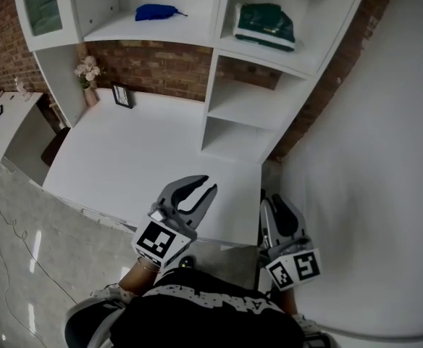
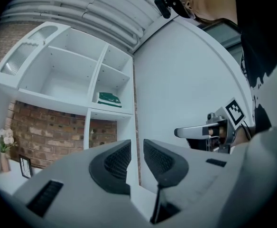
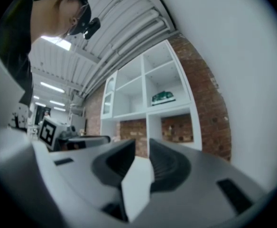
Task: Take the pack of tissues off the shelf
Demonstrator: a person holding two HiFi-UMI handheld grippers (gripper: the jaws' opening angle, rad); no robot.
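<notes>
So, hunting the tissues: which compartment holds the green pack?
The upper right compartment holds the green pack; its left neighbour holds only a blue thing.

The head view looks steeply down; both gripper views face the shelf (image 1: 217, 49).

Dark green pack of tissues (image 1: 265, 25), white shelf (image 1: 221, 27), red-brown brick wall (image 1: 153, 67).

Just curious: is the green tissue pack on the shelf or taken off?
On the shelf: the tissue pack lies in an upper compartment, untouched.
</notes>
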